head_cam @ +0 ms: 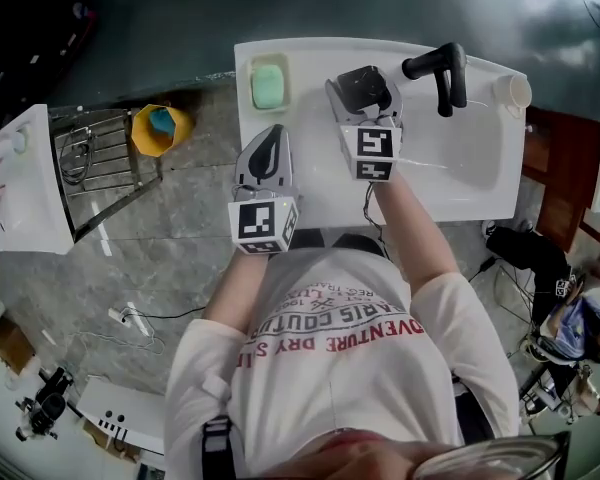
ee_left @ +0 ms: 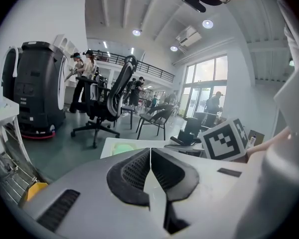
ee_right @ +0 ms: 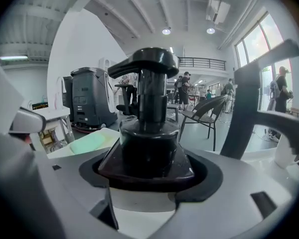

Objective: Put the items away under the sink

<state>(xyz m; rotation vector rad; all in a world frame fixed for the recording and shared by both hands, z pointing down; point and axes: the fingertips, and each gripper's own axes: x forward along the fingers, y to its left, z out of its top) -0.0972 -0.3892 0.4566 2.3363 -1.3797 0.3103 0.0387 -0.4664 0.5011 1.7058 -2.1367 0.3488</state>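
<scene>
The left gripper [head_cam: 269,153] hangs nearest the body, jaws pressed together on nothing, probably kept free for the cabinet door. Farther on, the right gripper [head_cam: 364,90] clamps the dark pump bottle [ee_right: 148,133] upright at the sink [head_cam: 460,173]. I think this is for carrying it down. The green soap [head_cam: 269,86] lies behind.

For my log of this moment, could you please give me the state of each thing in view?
left gripper: shut, empty.
right gripper: shut on the pump bottle.
pump bottle: upright, gripped at its body.
green soap: lying on the sink top.
cup: upright at the sink top's far corner.
yellow bin: open, something teal inside.
</scene>
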